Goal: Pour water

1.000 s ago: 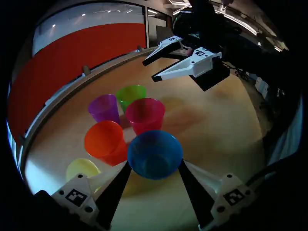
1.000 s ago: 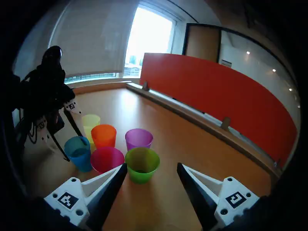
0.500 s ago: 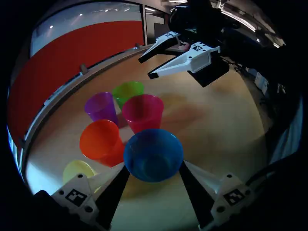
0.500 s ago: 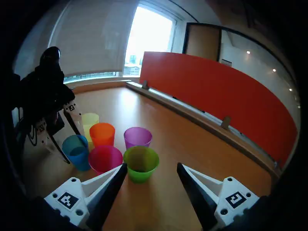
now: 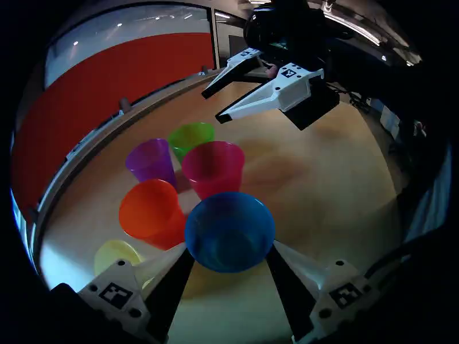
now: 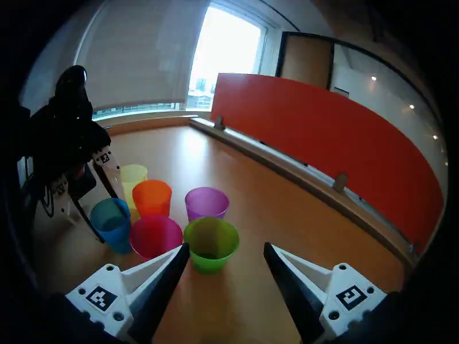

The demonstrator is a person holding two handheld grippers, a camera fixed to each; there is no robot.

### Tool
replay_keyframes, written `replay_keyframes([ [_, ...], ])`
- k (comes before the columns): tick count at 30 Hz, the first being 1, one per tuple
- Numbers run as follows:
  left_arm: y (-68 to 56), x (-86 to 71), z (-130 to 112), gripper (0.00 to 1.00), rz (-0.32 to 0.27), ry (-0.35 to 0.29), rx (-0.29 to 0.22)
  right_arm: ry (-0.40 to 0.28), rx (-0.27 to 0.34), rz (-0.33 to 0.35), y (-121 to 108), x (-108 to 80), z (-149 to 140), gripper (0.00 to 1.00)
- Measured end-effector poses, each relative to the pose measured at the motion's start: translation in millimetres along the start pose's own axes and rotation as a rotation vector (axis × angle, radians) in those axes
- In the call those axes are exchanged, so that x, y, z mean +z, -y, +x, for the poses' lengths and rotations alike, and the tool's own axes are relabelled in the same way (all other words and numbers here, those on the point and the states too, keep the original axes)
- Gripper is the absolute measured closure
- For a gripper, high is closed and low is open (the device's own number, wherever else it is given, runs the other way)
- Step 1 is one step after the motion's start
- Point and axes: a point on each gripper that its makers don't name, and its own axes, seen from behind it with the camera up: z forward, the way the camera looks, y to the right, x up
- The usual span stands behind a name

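Several coloured plastic cups stand in a cluster on a wooden table [image 5: 321,189]. The blue cup [image 5: 229,232] stands on the table between the spread fingers of my left gripper [image 5: 229,245], which is open. Behind it are the magenta cup [image 5: 213,169], orange cup [image 5: 150,212], purple cup [image 5: 150,162], green cup [image 5: 191,137] and yellow cup [image 5: 115,255]. My right gripper [image 6: 225,245] is open, with the green cup [image 6: 211,243] just ahead between its fingers. In the left gripper view, the right gripper [image 5: 211,108] hovers above the green cup. The left gripper [image 6: 112,219] straddles the blue cup [image 6: 112,223].
A red partition [image 6: 344,143] runs along the table's far edge on a low rail [image 6: 298,175]. A bright window [image 6: 229,57] lies beyond. A person in dark clothing [image 6: 63,137] holds the left gripper. Bare tabletop [image 6: 269,212] spreads right of the cups.
In the left gripper view the right gripper has drifted a little left, closer over the cups. The cups stand where they were and both grippers stay open.
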Motion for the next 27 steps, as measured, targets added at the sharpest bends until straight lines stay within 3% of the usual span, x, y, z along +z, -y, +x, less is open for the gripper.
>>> replay_keyframes([
  [12,2.8,-3.5,-0.3,0.19,0.009,-0.009,-0.013,0.035,-0.010,0.023,2.8,12.2,-9.3,0.00],
  [27,7.3,-20.1,10.1,0.19,0.037,-0.065,-0.053,0.072,-0.015,0.047,7.2,22.9,-21.1,0.00],
])
